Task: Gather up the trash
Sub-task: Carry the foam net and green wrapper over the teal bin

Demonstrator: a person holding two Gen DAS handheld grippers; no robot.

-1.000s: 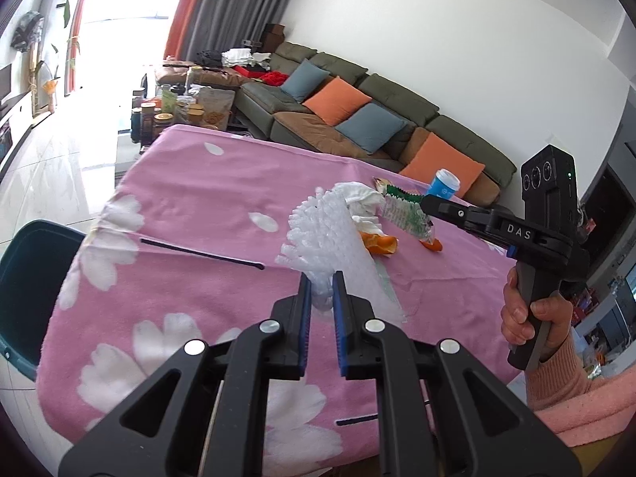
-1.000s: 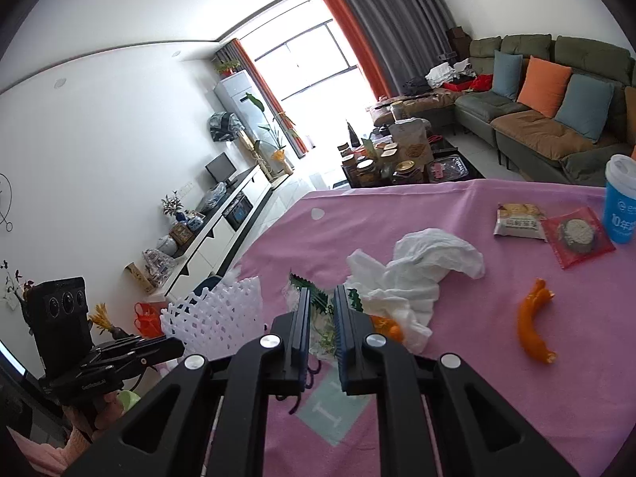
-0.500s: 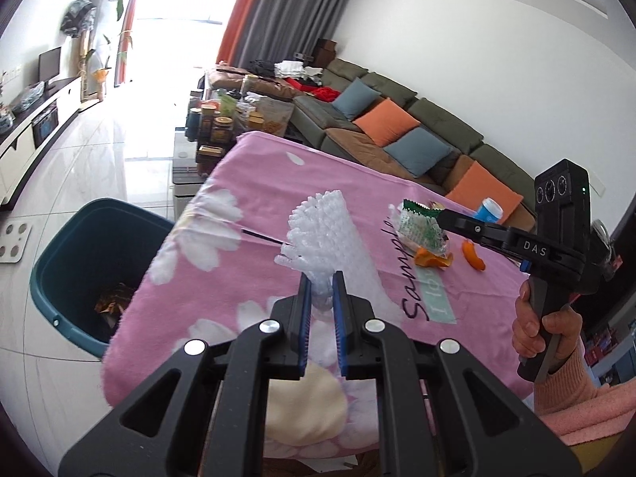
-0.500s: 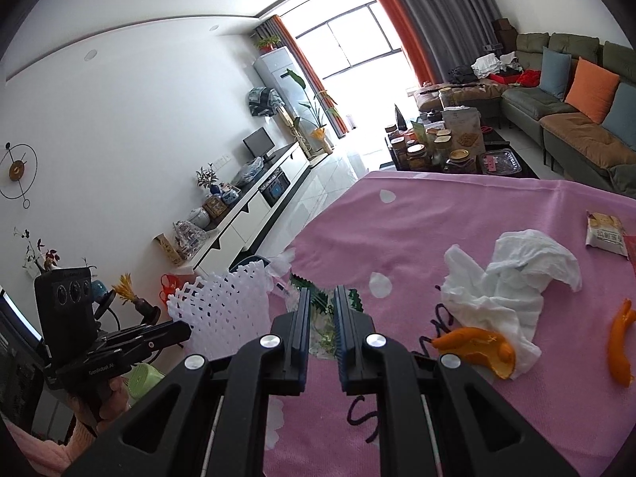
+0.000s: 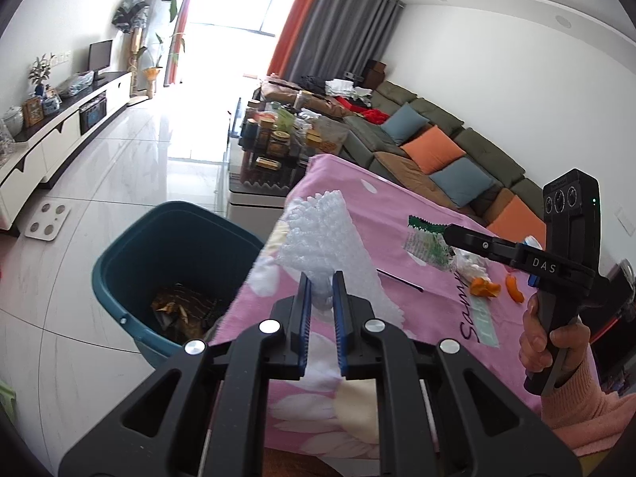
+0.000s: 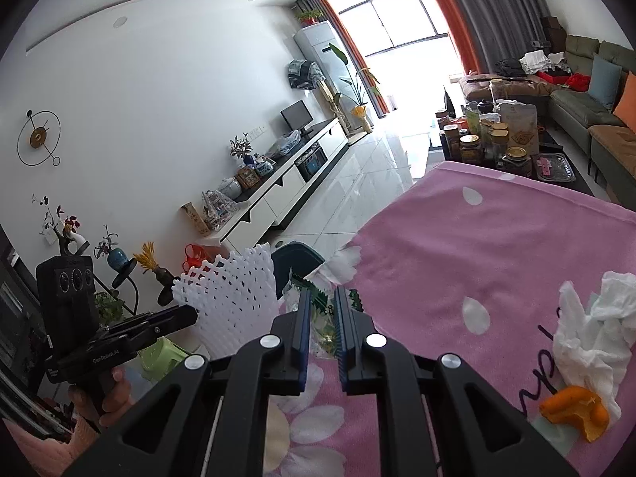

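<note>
Clearly, in the left wrist view the left gripper [image 5: 321, 296] clamps a white foam mesh sleeve [image 5: 318, 234] near the far-left teal plastic bin [image 5: 119, 262]; carry it above the opening before releasing. In the right wrist view the right gripper [image 6: 321, 310] pinches a green-printed clear wrapper [image 6: 318, 318]; the bin shows just beyond.

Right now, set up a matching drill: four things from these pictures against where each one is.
Things:
1. white foam net
2. green-edged wrapper
3. teal bin
4. crumpled tissue

Places:
A. on the floor beside the table
B. lying on the pink cloth
C. in the left tongs
D. in the right tongs

Pairs: 1-C, 2-D, 3-A, 4-B
</note>
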